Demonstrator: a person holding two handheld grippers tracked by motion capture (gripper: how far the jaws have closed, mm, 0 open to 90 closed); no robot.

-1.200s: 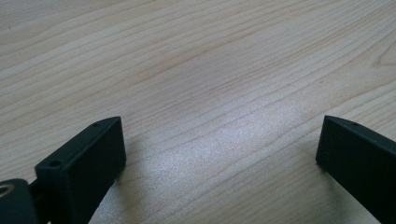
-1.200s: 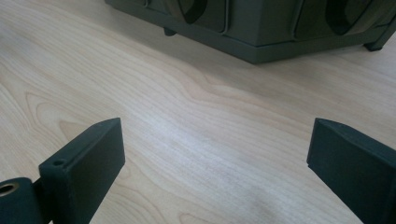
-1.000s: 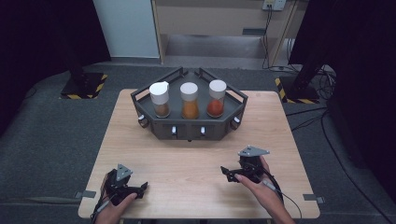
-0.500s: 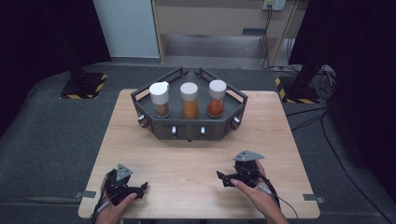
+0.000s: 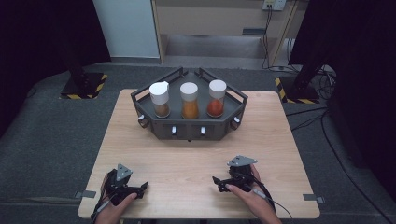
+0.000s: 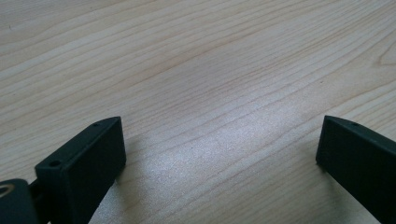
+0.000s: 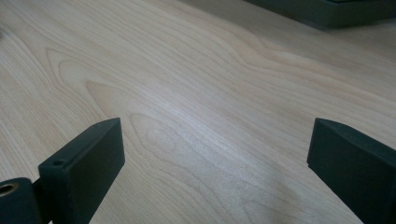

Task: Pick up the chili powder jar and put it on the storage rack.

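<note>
Wooden table, bare between the grippers and the rack. Dark angular rack sits at the far edge, centred, holding three white-capped jars in a row: brown-filled jar on the left, orange-filled jar in the middle, red-filled jar on the right. Two grippers, both low at the near edge, well apart from the rack. Left gripper near the near-left corner, jaws spread wide over bare wood. Right gripper right of centre, jaws wide too, nothing between them; rack edge shows far ahead in its view.
</note>
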